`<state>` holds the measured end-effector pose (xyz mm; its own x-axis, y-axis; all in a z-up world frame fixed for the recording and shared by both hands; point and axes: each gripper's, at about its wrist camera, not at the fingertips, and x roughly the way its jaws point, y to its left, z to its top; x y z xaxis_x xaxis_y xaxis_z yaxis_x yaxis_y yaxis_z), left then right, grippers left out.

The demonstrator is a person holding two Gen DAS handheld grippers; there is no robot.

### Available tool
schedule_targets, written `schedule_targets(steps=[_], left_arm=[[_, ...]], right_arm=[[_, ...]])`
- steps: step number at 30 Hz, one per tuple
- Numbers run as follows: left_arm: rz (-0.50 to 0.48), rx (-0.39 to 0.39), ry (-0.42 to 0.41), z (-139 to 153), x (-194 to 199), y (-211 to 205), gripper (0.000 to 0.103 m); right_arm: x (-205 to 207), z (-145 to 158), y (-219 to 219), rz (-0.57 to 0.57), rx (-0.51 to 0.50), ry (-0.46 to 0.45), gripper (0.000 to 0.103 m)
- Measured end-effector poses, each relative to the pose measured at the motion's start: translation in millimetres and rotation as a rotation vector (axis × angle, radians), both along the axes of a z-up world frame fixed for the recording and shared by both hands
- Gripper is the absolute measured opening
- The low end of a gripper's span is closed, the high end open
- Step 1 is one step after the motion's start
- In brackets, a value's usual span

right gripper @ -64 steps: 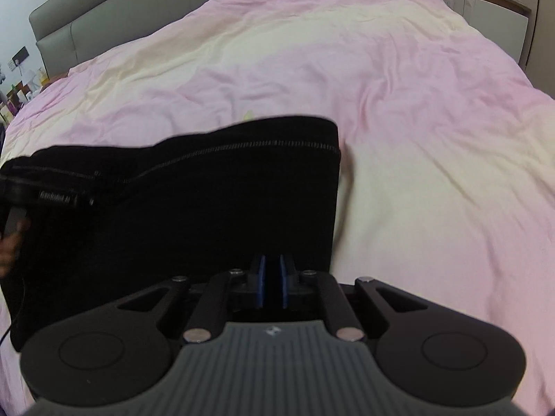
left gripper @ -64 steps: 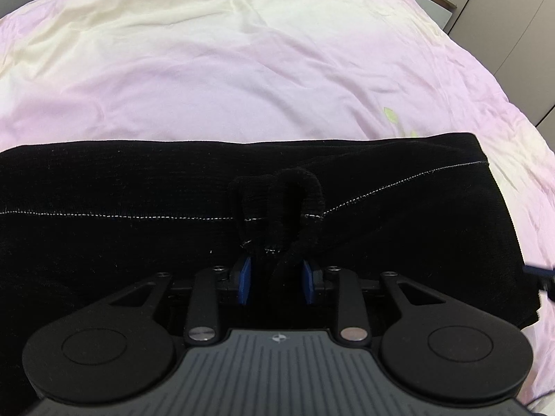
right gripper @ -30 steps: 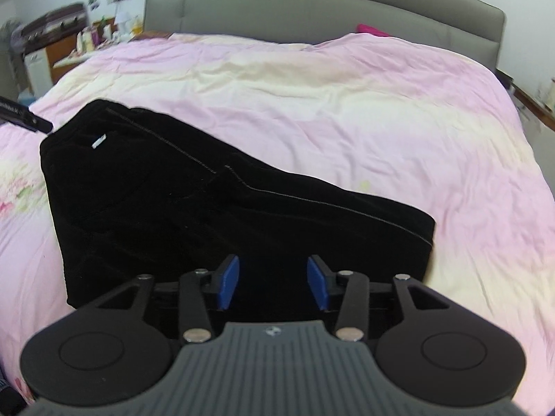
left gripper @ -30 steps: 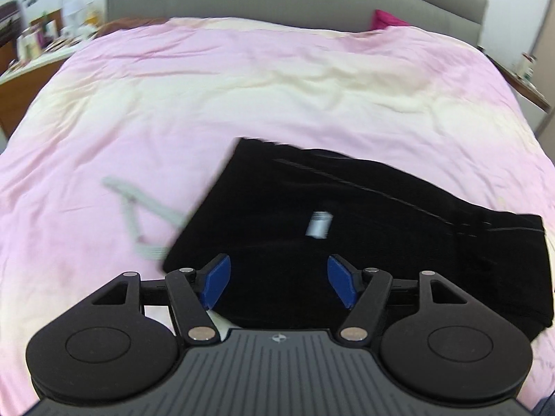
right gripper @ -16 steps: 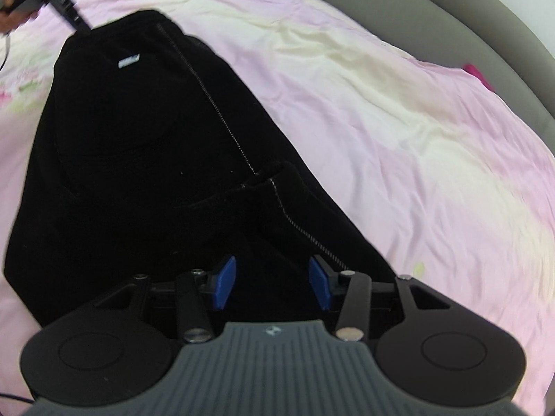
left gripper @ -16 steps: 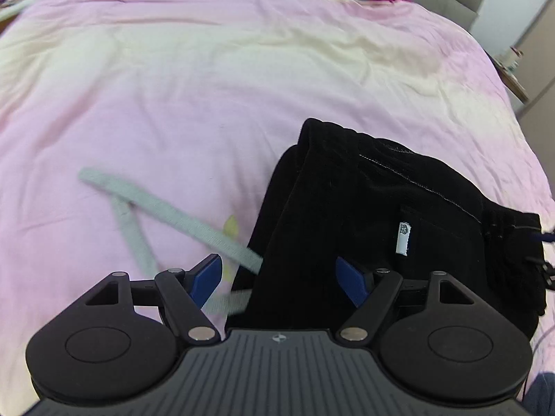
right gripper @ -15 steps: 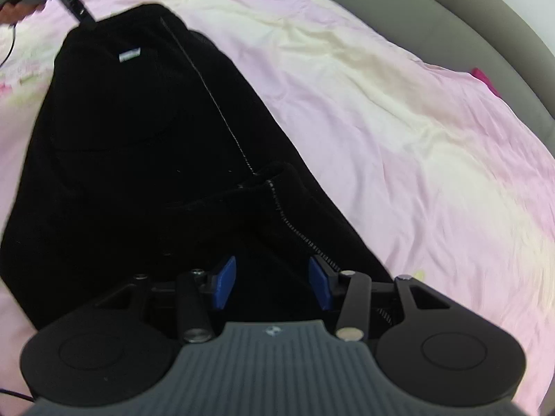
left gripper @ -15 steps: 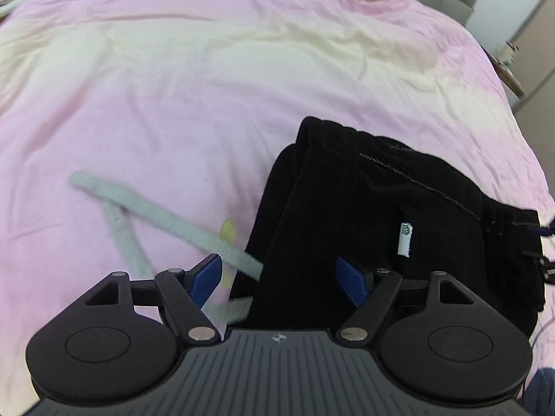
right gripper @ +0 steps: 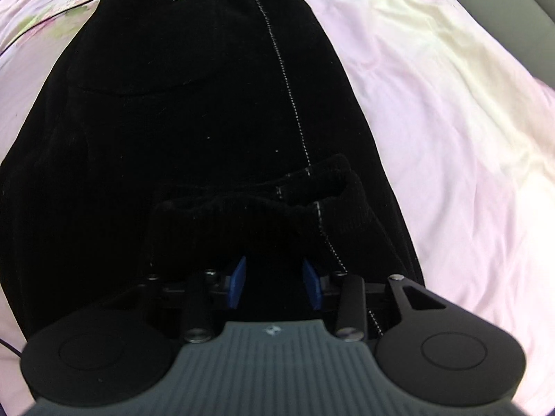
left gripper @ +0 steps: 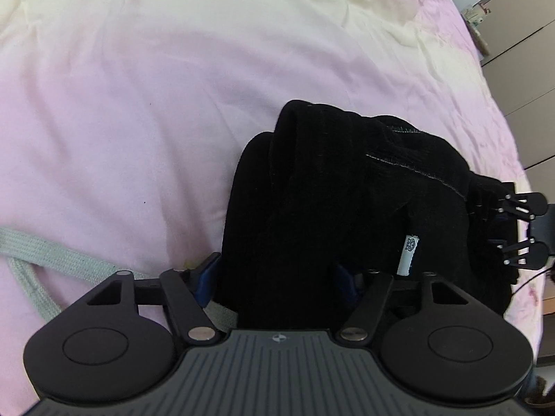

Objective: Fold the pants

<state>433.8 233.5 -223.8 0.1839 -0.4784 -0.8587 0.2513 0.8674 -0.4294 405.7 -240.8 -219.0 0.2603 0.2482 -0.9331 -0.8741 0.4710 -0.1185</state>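
Note:
The black pants (left gripper: 347,190) lie folded on the pink bedspread (left gripper: 138,104), a white label (left gripper: 409,249) on their top layer. My left gripper (left gripper: 274,277) points steeply down over their near end. Its jaws are closing with the thick folded edge between the blue pads (left gripper: 204,275), which do not visibly press it. In the right wrist view the pants (right gripper: 173,104) fill the frame, with a rolled cuff (right gripper: 277,197) just ahead of my right gripper (right gripper: 274,282). Its jaws are closing too, with black cloth between the pads (right gripper: 237,280) and a gap still showing. That right gripper (left gripper: 520,228) appears at the pants' far end.
A grey woven strap (left gripper: 52,256) lies on the bedspread left of the pants and runs under my left gripper. A thin black cable (right gripper: 52,3) crosses the bedding at the upper left. Cabinet doors (left gripper: 530,52) stand past the bed's right edge.
Both grippers have dropped closer to the pants and tilted further down. The left jaws have narrowed around the folded edge. The right jaws have narrowed over the cuff, and its view has rolled.

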Motion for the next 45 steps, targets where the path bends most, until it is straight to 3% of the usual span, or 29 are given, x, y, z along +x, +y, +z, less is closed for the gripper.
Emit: schedule_targets(steps=[2,5,6,11,14,19,22,27,33,37,39,41,45], left_arm=[[0.017,0.030,-0.027,10.0,-7.9,-5.2,0.054],[0.033,0.085,-0.061,33.2,-18.5,-16.7,0.043],[0.033,0.109,-0.073,40.7,-22.8,-21.9,0.033],[0.073,0.159,-0.128,93.9,-42.8,-40.5,0.018],[0.062,0.160,-0.165,138.3,-54.3,-57.6,0.016],[0.032,0.230,-0.194,208.2,-69.4,-117.1,0.015],[-0.001,0.255,-0.218,247.1,-76.6,-168.8,0.015],[-0.012,0.317,-0.216,279.5,-76.6,-271.0,0.015],[-0.109,0.289,-0.195,278.0,-79.4,-398.8,0.015],[-0.186,0.239,-0.167,262.2,-76.7,-481.6,0.007],[-0.216,0.216,-0.114,241.2,-74.8,-518.8,0.007],[-0.261,0.269,-0.118,212.4,-80.4,-555.4,0.007],[-0.306,0.280,0.013,149.3,-86.0,-580.9,0.008]], right_arm=[[-0.3,-0.3,-1.6,-0.016,0.011,0.000,0.035],[-6.0,-0.3,-0.4,-0.033,0.013,-0.016,0.035],[-11.8,-0.2,-1.9,-0.036,0.010,-0.025,0.035],[-8.6,-2.5,4.1,-0.072,0.024,-0.046,0.034],[-11.4,-1.7,4.0,-0.101,0.037,-0.050,0.034],[-16.7,9.9,3.7,-0.175,0.050,-0.074,0.035],[-30.9,19.4,-11.5,-0.220,0.093,-0.078,0.039],[-67.7,28.3,-47.7,-0.266,0.152,-0.098,0.039],[-107.5,33.3,-98.4,-0.341,0.231,-0.125,0.039],[-127.6,33.9,-128.1,-0.385,0.257,-0.141,0.039],[-133.5,34.3,-139.9,-0.409,0.282,-0.146,0.039],[-135.9,32.6,-150.8,-0.431,0.306,-0.147,0.039],[-132.6,19.5,-177.9,-0.469,0.348,-0.134,0.039]])
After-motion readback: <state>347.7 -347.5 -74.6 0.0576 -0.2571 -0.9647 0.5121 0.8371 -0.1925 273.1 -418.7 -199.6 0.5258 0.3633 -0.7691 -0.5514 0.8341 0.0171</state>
